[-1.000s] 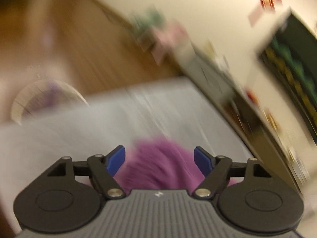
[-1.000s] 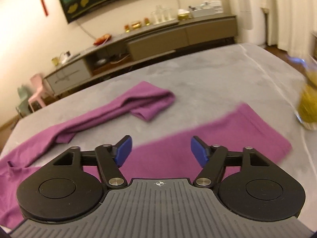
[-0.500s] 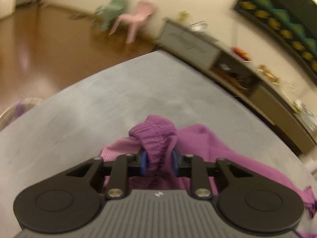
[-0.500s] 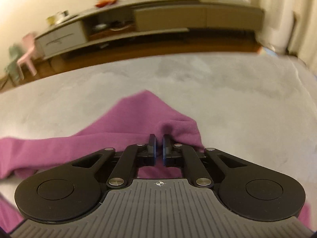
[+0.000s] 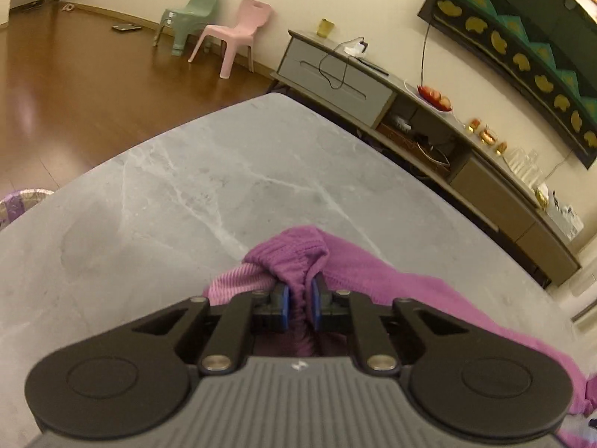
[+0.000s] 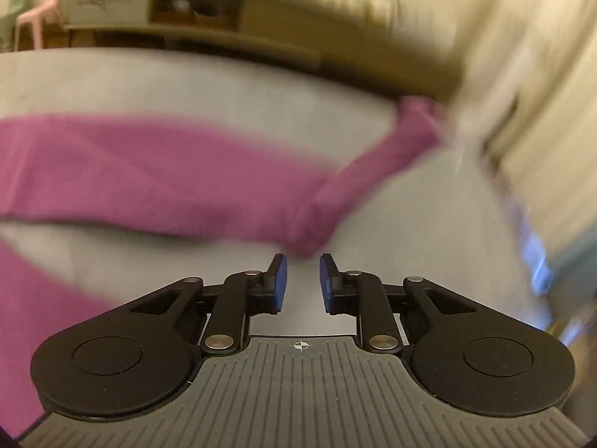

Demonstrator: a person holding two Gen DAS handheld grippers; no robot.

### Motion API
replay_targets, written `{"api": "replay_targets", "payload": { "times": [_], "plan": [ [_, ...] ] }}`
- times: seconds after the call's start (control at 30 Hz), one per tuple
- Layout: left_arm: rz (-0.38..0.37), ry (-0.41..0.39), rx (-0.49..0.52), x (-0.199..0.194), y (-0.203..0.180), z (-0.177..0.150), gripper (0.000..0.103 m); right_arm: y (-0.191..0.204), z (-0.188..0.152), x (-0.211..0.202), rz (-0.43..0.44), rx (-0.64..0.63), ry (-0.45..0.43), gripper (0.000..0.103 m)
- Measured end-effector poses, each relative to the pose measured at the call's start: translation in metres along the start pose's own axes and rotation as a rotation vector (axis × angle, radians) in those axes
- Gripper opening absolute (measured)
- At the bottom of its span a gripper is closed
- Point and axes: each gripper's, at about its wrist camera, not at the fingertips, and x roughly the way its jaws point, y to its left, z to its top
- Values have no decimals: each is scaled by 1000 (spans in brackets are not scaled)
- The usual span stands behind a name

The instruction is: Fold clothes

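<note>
A purple garment lies on the grey marble table. My left gripper is shut on the garment's elastic waistband, which bunches up between the blue pads. In the blurred right wrist view the purple garment stretches across the table, with one leg end toward the far right. My right gripper is open a little and empty, just in front of a fold of the cloth.
A long low sideboard with small items stands along the wall behind the table. A pink chair and a green chair stand on the wooden floor. A basket rim shows at the left table edge.
My left gripper closed on the waistband and still holds it. My right gripper, shut on the cloth half a second ago, has opened, let go and swung right.
</note>
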Motion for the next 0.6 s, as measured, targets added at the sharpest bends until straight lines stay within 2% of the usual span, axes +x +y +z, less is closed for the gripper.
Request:
{"api": "replay_targets", "payload": {
  "times": [0.07,0.13,0.17,0.23,0.3,0.37,0.4,0.43,0.5,0.6],
  "plan": [
    [-20,-1,-26,-2,3,4,15,-4,-8,-7,65,113,-18,25],
    [-24,-1,-54,2,0,5,22,-4,-12,-16,119,204,-43,31],
    [-25,0,-68,7,2,6,28,4,-6,-22,128,208,-66,33],
    [-41,5,-93,14,-1,9,64,30,11,-34,171,184,-114,46],
    [-68,3,-91,14,-10,6,68,71,32,-41,250,120,-140,49],
    [-75,2,-23,17,-23,2,57,122,50,-48,340,38,-150,52],
    [-74,-2,22,18,-30,0,19,151,60,-51,392,-7,-153,55],
    [-81,-24,96,13,-40,-2,10,181,68,-52,448,-51,-155,59],
    [-168,-127,220,-16,-55,-9,8,235,81,-58,547,-123,-167,59],
    [-363,-345,482,-66,-59,-30,8,301,97,-77,670,-227,-205,60]
  ]
}}
